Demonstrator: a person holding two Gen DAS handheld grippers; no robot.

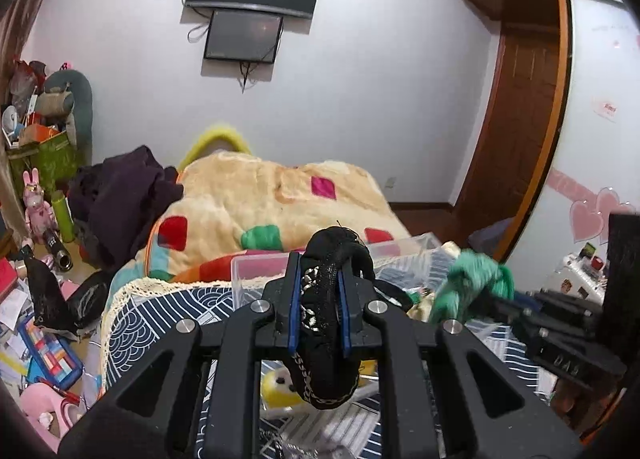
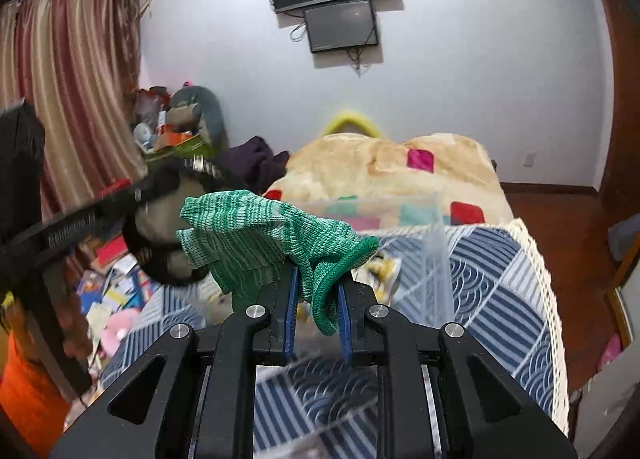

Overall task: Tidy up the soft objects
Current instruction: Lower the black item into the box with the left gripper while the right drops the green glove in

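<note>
Gripping a black padded band (image 1: 328, 323), the left gripper (image 1: 320, 311) holds it clamped above the striped cloth (image 1: 160, 323), before a clear plastic box (image 1: 256, 271). From the right wrist, the right gripper (image 2: 318, 311) pinches a green knit glove (image 2: 264, 243), raised over the same cloth (image 2: 500, 279).

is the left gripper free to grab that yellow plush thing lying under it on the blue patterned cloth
Probably not as things stand. The left gripper is already shut on a black lacy band, so its jaws are full. The yellow plush lies just below with nothing over it, but the band would need dropping first.
</note>
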